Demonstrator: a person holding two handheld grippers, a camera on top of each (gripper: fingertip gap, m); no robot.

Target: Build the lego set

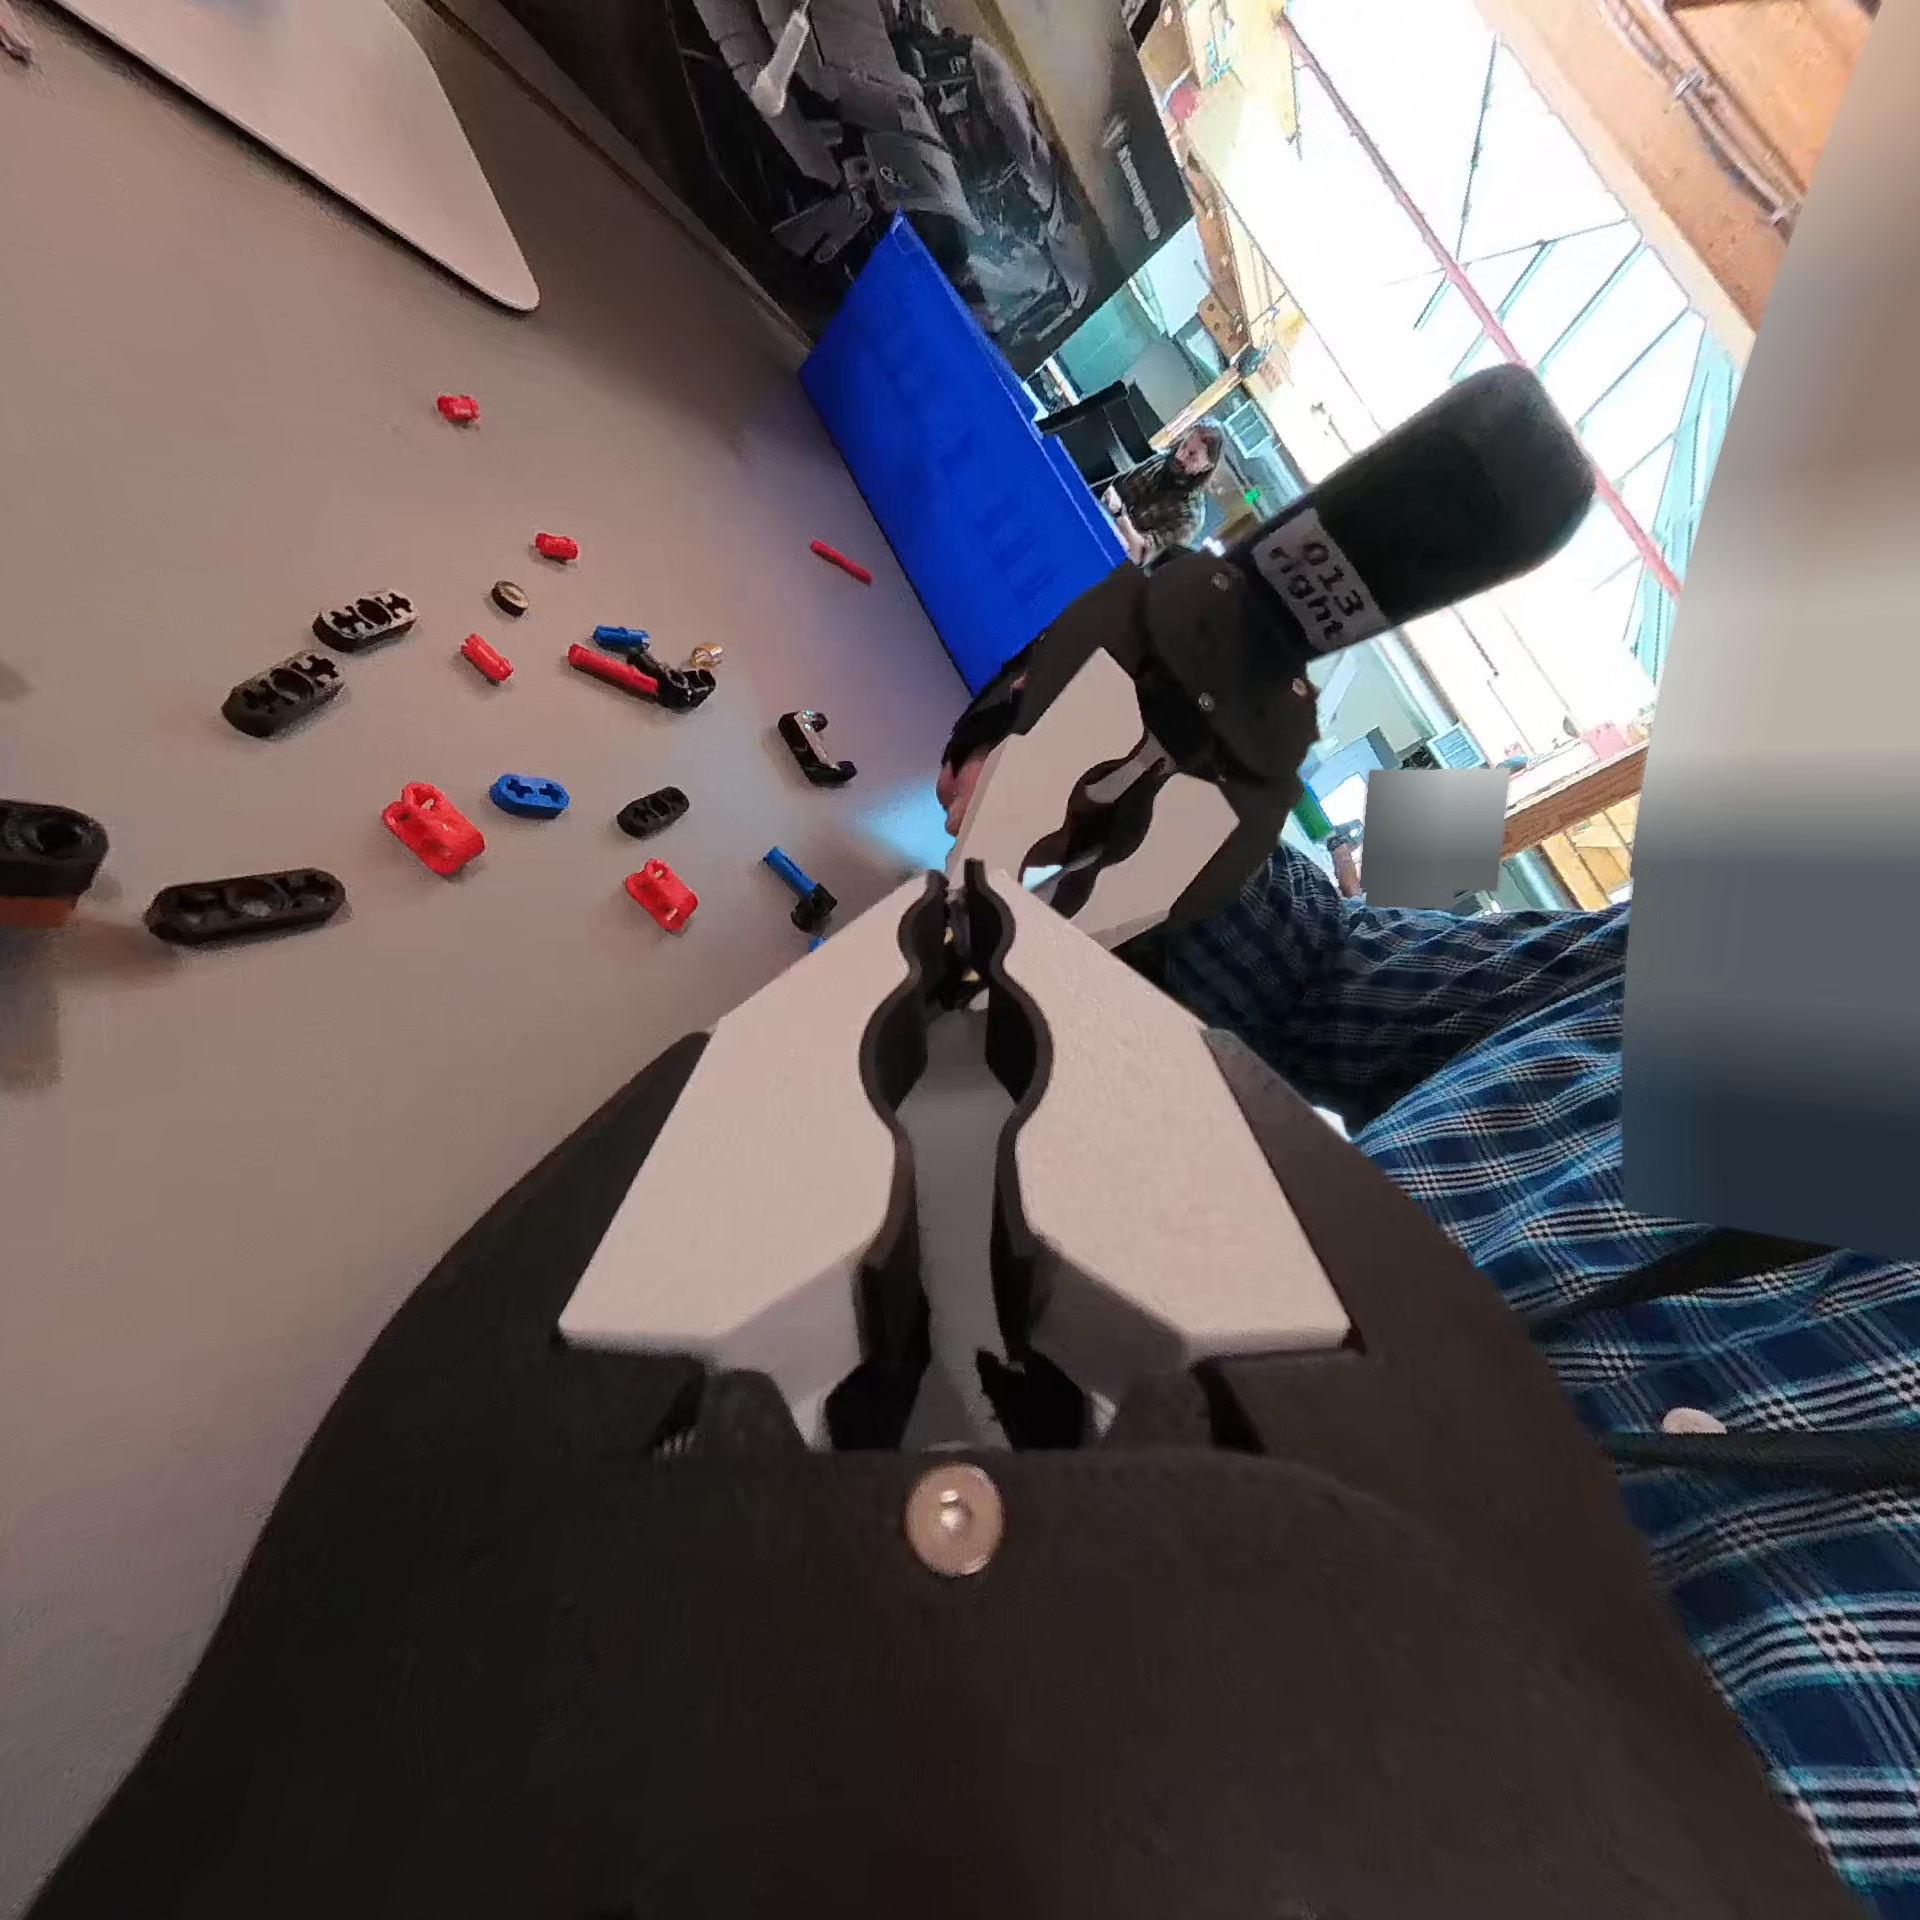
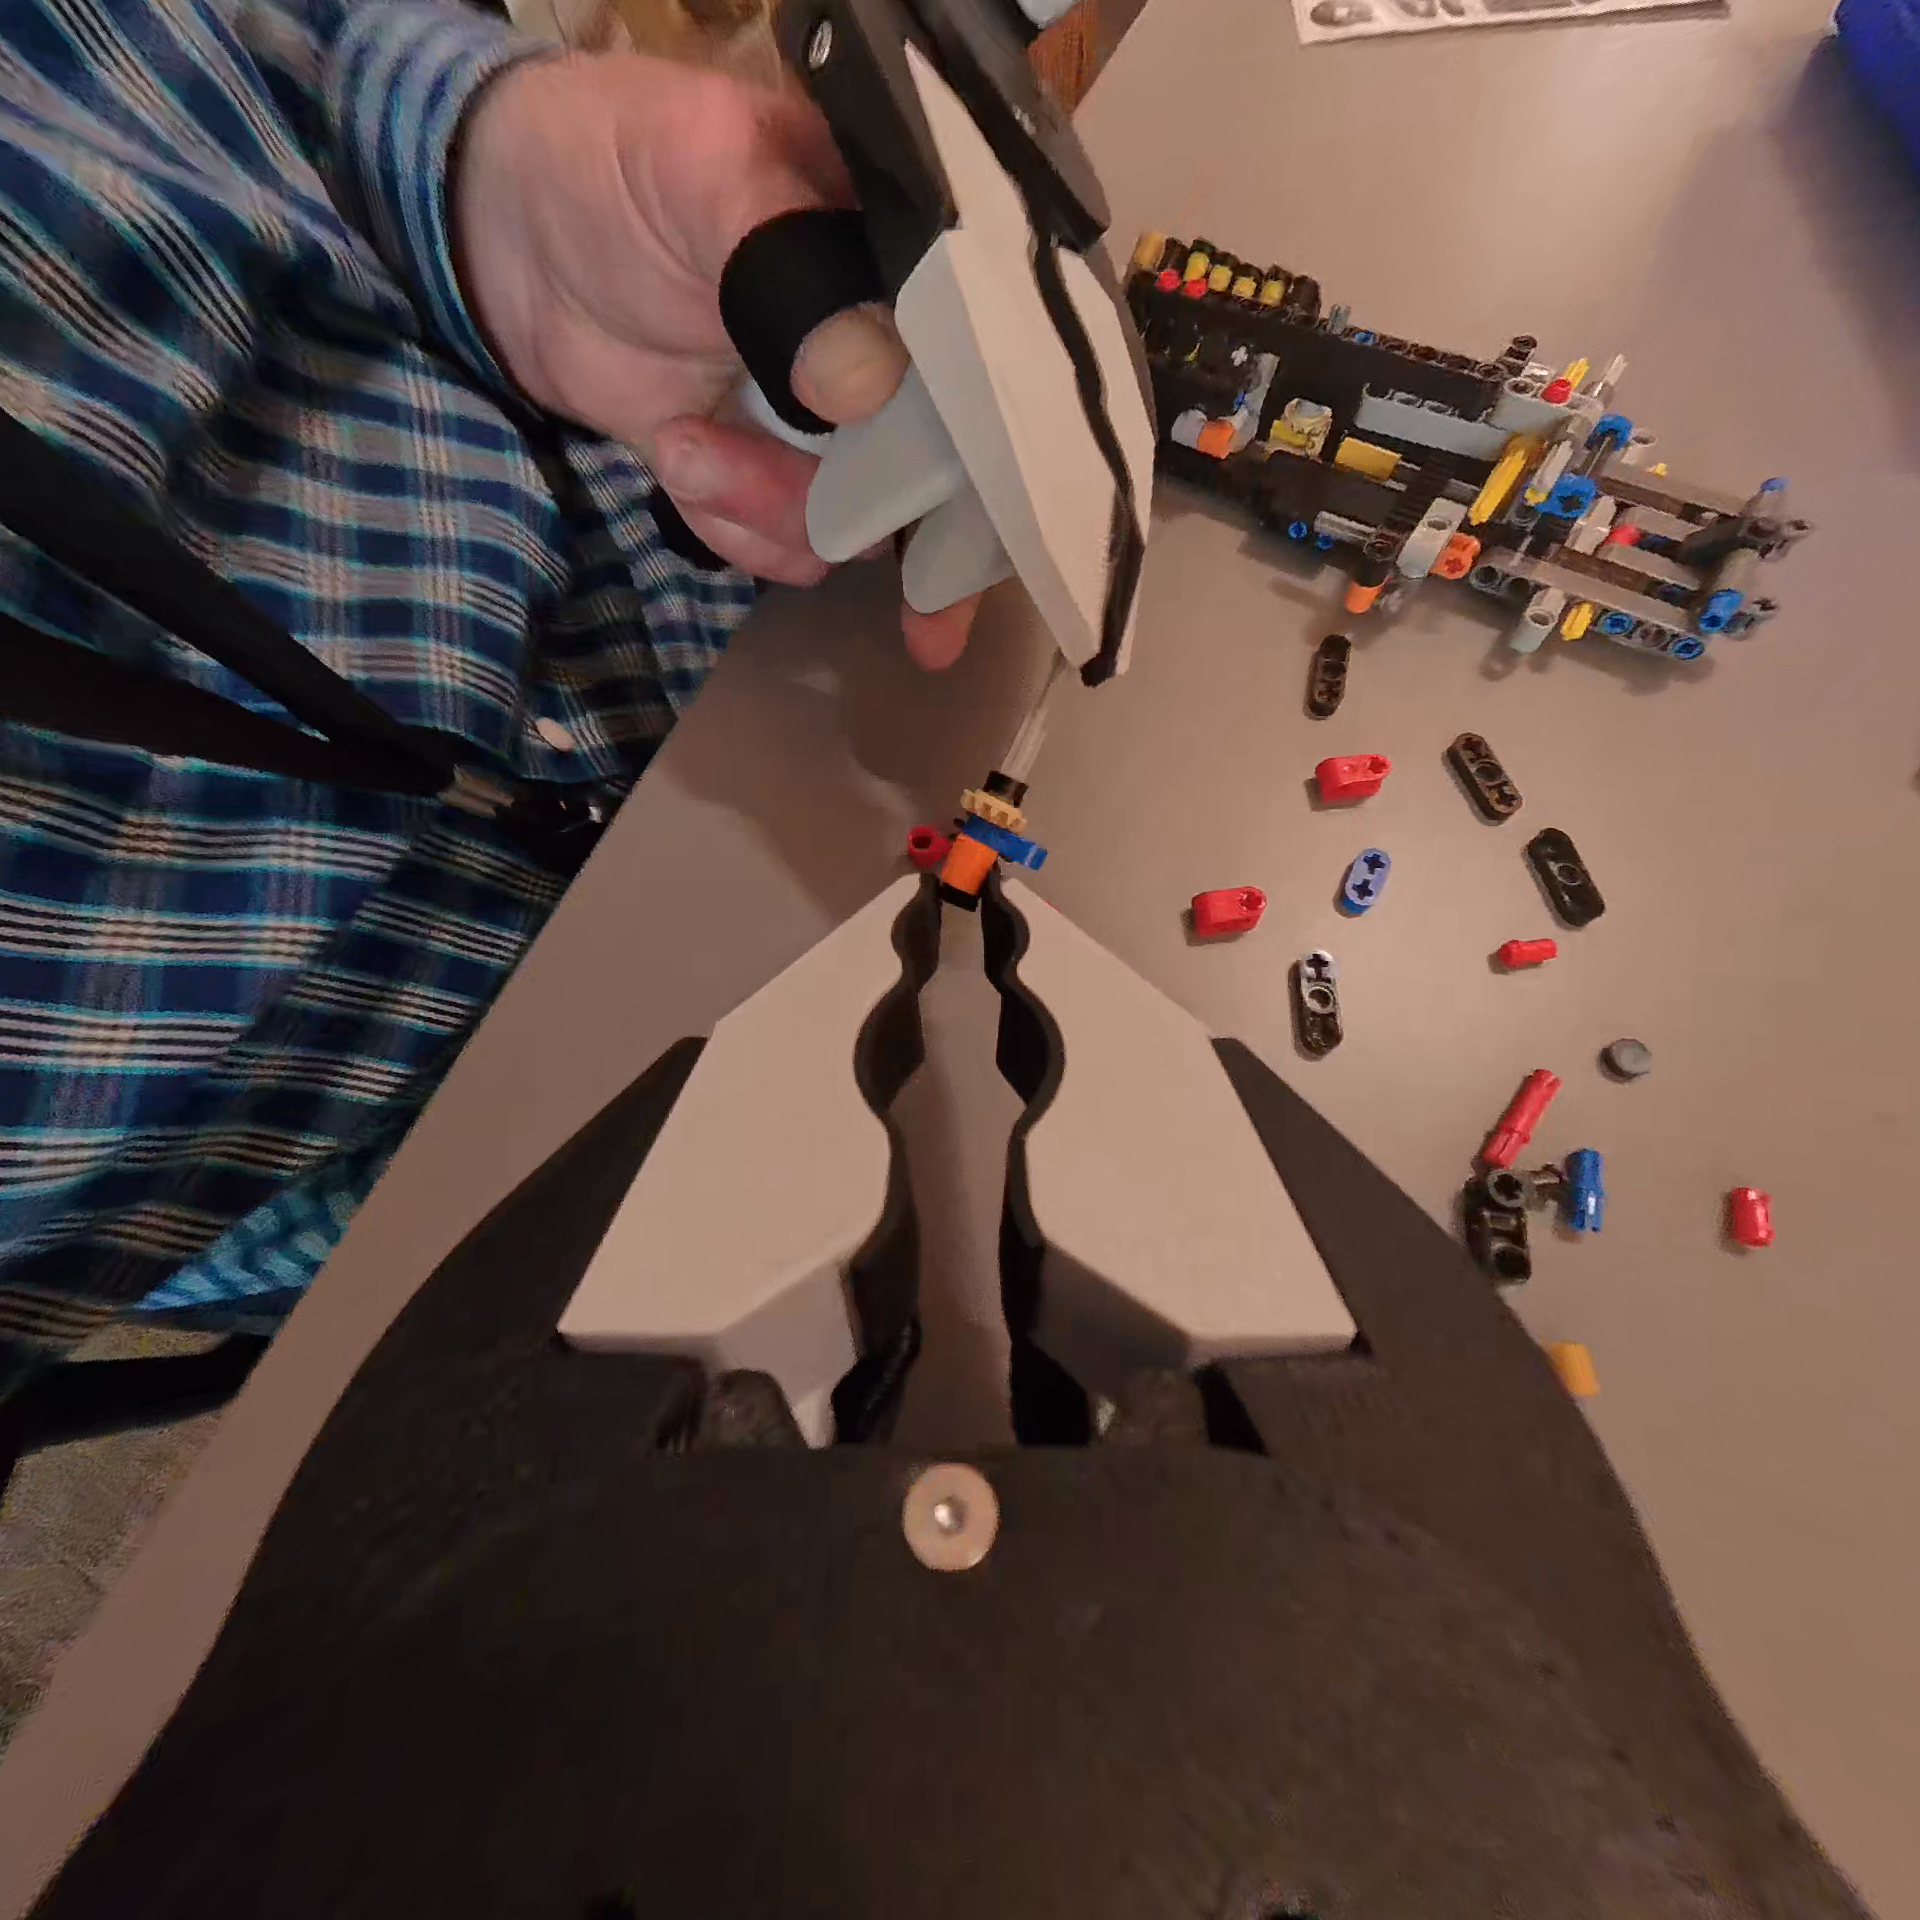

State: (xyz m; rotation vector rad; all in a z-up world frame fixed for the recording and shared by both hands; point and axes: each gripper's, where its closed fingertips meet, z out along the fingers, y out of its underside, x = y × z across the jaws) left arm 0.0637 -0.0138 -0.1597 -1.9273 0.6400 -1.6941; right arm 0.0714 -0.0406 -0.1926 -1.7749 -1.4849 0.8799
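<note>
Right gripper (image 2: 961,894): clenched on small axle assembly (image 2: 982,842), orange bush, tan gear.
Left gripper (image 1: 958,914): clamped on assembly's other end.

Each camera sits close behind its own fingers, tilted low over the table (image 1: 260,1143). The two views face each other, sharing the scattered loose pieces (image 2: 1351,777) between them.

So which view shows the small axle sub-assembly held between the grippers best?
The right wrist view. There the sub-assembly shows clearly at the right gripper tips: orange sleeve, blue piece, tan gear, red end, with a pale axle running up to the left gripper. In the left wrist view it is almost hidden between the left gripper's own fingers.
</note>
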